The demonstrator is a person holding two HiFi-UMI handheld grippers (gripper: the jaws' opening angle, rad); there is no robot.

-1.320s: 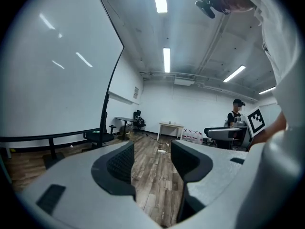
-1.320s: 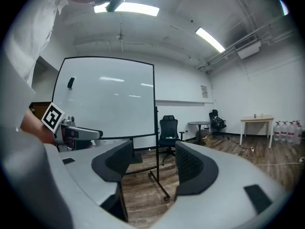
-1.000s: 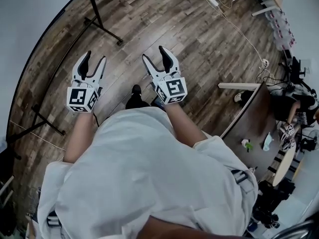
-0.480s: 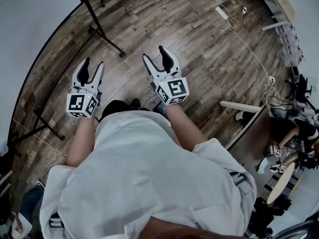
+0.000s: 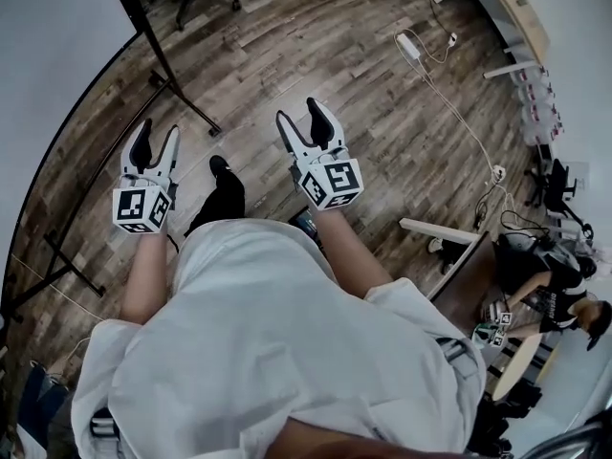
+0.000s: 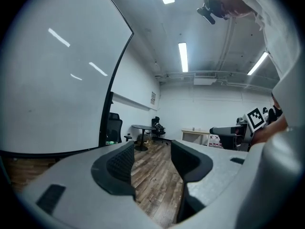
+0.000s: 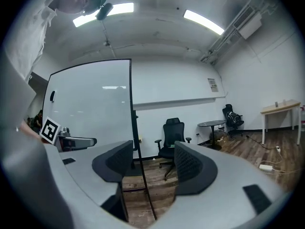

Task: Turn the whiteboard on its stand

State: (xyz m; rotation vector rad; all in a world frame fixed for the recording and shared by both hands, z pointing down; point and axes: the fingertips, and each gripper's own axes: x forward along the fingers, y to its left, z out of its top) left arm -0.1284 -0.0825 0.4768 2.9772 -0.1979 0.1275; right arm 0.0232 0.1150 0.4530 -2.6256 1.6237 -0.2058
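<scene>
The whiteboard [image 5: 53, 55] stands at the head view's left edge, its black frame and stand legs [image 5: 182, 98] reaching across the wood floor. Its white face fills the left of the left gripper view [image 6: 57, 80]. In the right gripper view the whiteboard [image 7: 90, 109] stands ahead and to the left, with its black side edge running down between the jaws. My left gripper [image 5: 156, 142] is open and empty, close to the board but apart from it. To its right, my right gripper [image 5: 300, 120] is also open and empty.
A black office chair [image 7: 172, 137] and a small round table [image 7: 212, 125] stand beyond the board. A power strip with its cable [image 5: 409, 48] lies on the floor at the right. A desk [image 5: 516, 8] and a table with a seated person [image 5: 550, 299] are at the right.
The person has stepped forward and to the left, closer to the whiteboard. The left gripper has moved left and up in the head view. Both grippers stay open.
</scene>
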